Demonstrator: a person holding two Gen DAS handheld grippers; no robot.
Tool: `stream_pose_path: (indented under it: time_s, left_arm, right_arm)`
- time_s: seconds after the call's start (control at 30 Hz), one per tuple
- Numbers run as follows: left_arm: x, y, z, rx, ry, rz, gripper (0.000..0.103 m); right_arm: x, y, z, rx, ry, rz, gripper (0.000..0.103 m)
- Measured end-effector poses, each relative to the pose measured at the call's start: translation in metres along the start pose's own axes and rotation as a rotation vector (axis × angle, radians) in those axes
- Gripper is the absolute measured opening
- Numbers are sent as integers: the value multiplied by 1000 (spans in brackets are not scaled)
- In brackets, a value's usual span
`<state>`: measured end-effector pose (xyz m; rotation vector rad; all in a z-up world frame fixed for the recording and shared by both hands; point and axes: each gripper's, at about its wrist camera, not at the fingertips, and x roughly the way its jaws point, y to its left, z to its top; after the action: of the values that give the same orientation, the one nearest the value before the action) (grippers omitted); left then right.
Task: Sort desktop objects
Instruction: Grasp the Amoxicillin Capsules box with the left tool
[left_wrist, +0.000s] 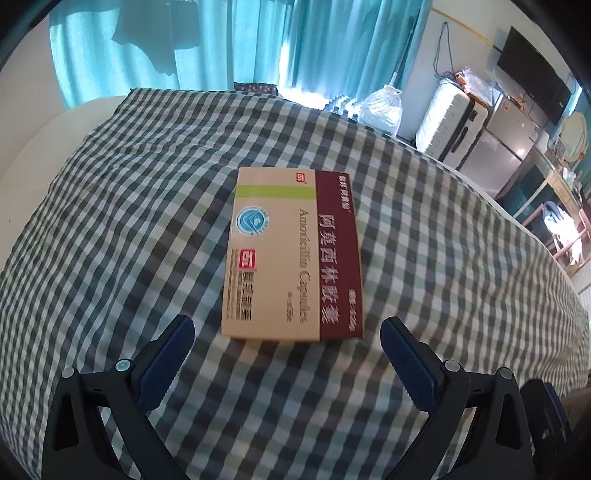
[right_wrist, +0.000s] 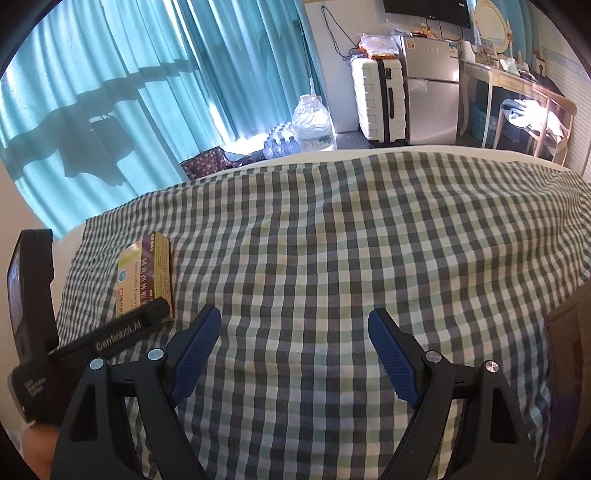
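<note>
A flat tan and maroon medicine box marked Amoxicillin Capsules lies on the green-and-grey checked cloth. My left gripper is open, its blue pads just short of the box's near end, one on each side. The box also shows in the right wrist view at the far left, partly behind the black left gripper body. My right gripper is open and empty over bare checked cloth, to the right of the box.
A brown cardboard box sits at the cloth's right edge. Beyond the far edge are teal curtains, water bottles, a white suitcase, a small fridge and a chair.
</note>
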<state>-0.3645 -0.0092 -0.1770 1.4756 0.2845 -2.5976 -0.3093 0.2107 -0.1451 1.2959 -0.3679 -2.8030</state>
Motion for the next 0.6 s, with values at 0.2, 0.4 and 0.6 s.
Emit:
stream_pose_path:
  time_s: [0.2, 0.4, 0.6]
  left_arm:
    - [22, 11, 2, -15, -9, -15, 95]
    - [2, 13, -2, 27, -21, -47, 75]
    - [-57, 16, -18, 96, -86, -52, 75]
  right_arm:
    - [2, -8, -7, 12, 24, 4, 82]
    - [-19, -9, -14, -11, 20, -6, 82]
    - [-51, 3, -18, -17, 14, 4, 82]
